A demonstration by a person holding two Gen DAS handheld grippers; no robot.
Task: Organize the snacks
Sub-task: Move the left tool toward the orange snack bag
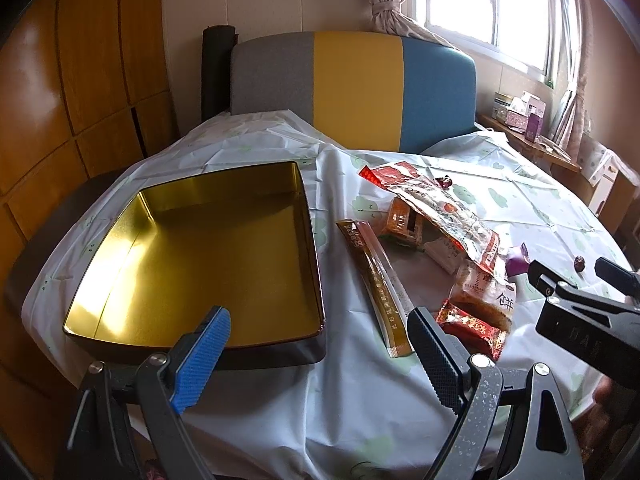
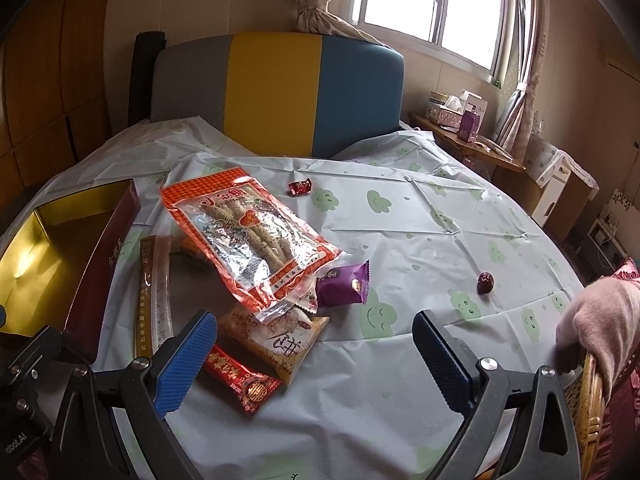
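Note:
An empty gold-lined tin box (image 1: pixel 192 264) (image 2: pixel 44 248) sits on the left of the table. Right of it lies a pile of snacks: a large orange-red bag of sesame sticks (image 2: pixel 248 236) (image 1: pixel 436 208), a long brown stick pack (image 1: pixel 376 288) (image 2: pixel 154 292), a cake pack (image 2: pixel 276 340) (image 1: pixel 484 296), a small red bar (image 2: pixel 240 380) (image 1: pixel 472 326) and a purple pack (image 2: pixel 344 284) (image 1: pixel 518 258). My left gripper (image 1: pixel 320 332) is open near the tin's front right corner. My right gripper (image 2: pixel 316 344) (image 1: pixel 576 276) is open over the cloth, just right of the pile.
A red candy (image 2: pixel 300 187) and a dark date (image 2: pixel 485 282) lie apart on the cloth. A grey, yellow and blue chair back (image 1: pixel 352 92) stands behind the table. A side shelf with boxes (image 2: pixel 460 120) is at the right. A sleeve (image 2: pixel 604 320) rests at the right edge.

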